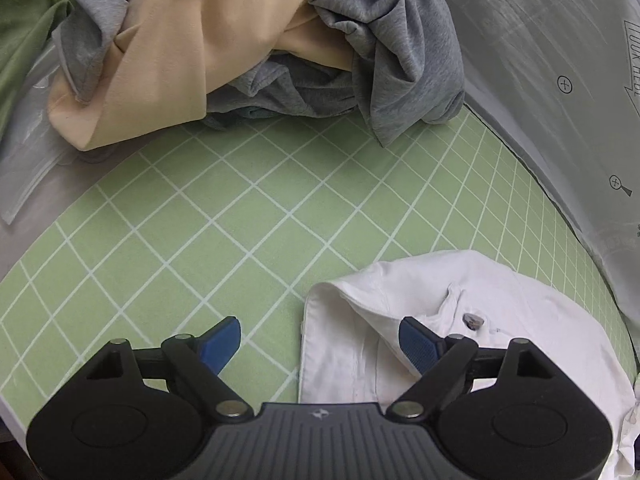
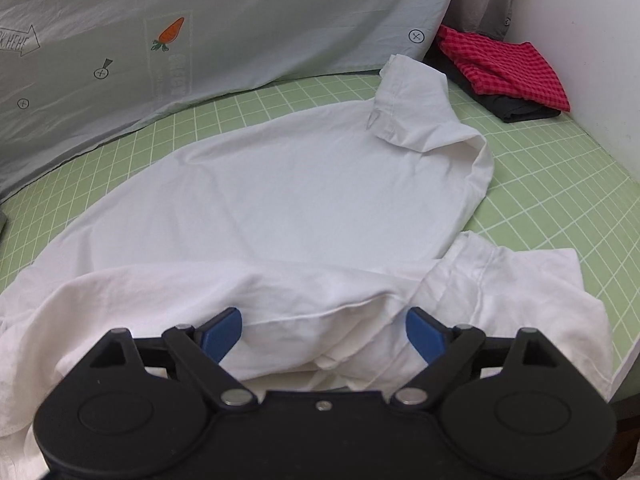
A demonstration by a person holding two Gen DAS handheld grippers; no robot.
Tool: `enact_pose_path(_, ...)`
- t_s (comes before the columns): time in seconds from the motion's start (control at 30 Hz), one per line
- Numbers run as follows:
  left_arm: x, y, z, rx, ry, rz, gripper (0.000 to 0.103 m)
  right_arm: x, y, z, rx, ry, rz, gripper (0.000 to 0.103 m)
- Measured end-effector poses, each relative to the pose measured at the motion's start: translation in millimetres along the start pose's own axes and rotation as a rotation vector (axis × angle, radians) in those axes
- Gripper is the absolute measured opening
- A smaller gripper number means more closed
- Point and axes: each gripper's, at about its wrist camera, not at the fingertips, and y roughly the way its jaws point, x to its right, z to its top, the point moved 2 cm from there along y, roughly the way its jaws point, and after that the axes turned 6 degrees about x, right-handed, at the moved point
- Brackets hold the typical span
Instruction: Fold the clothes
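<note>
Lying half-folded on the green grid mat (image 2: 540,184), the white shirt (image 2: 280,200) looks light, limp and slippery; pinching its near hem or sleeve edge should suit. Left gripper (image 1: 320,346) and right gripper (image 2: 324,334) both gape, holding nothing.

Bare mat (image 1: 240,216) free between clothes heap (image 1: 224,48) and white shirt (image 1: 460,320) — grey sheet (image 1: 540,80) walls far side.

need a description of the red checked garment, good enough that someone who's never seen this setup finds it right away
Start at the green grid mat and follow it to the far corner by the white wall. There the red checked garment lies folded on top of a dark folded garment. It is the only red, patterned piece; the white shirt beside it is plain.
</note>
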Motion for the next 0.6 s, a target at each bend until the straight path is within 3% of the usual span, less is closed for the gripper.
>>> enact_pose_path(0.17, 4, 33, 12, -0.071, -0.042, -0.05, 0.085, -35, 6, 0, -0.037, -0.018, -0.057, 0.09)
enact_pose_path(0.23, 10, 40, 16, -0.087, -0.026, -0.079, 0.07, -46, 9, 1, -0.048, -0.022, -0.079, 0.09)
enact_pose_path(0.3, 18, 46, 21, -0.109, 0.002, -0.091, 0.027, -54, 12, 3, -0.059, -0.036, -0.107, 0.09)
enact_pose_path(0.33, 21, 49, 23, -0.122, 0.016, -0.095, 0.021, -57, 14, 4, -0.062, -0.043, -0.121, 0.09)
enact_pose_path(0.6, 67, 79, 78, -0.024, 0.134, -0.195, 0.016, -65, 12, 19, -0.051, -0.023, -0.185, 0.09)
